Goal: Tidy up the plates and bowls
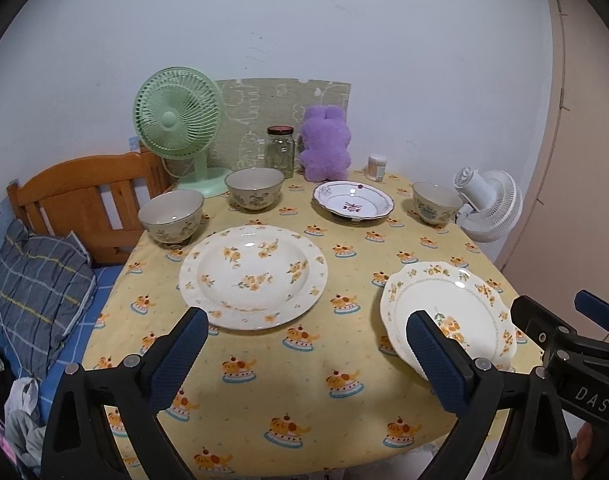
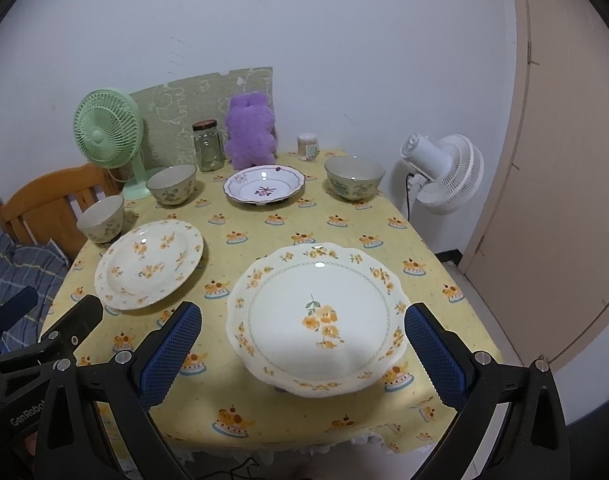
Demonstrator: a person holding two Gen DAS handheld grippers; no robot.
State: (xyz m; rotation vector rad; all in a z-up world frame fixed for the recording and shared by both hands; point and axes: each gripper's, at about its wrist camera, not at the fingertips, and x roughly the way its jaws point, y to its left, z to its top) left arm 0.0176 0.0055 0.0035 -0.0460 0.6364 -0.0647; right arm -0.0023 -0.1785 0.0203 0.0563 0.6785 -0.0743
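Observation:
On the yellow tablecloth (image 1: 288,364) lie a round yellow-flowered plate (image 1: 253,276) (image 2: 149,263), a scalloped yellow-flowered plate (image 1: 448,312) (image 2: 318,318) and a purple-patterned plate (image 1: 353,202) (image 2: 264,188). Three floral bowls stand at left (image 1: 171,216) (image 2: 101,218), back left (image 1: 254,188) (image 2: 171,183) and back right (image 1: 436,202) (image 2: 354,178). My left gripper (image 1: 306,354) is open and empty, near the round plate. My right gripper (image 2: 302,354) is open and empty, its fingers either side of the scalloped plate's near part.
A green fan (image 1: 178,120), a glass jar (image 1: 280,151), a purple plush toy (image 1: 325,142) and a small container (image 1: 376,167) stand along the back. A white fan (image 2: 444,172) is at the right edge. A wooden bed frame (image 1: 84,196) is left, a door (image 2: 564,160) right.

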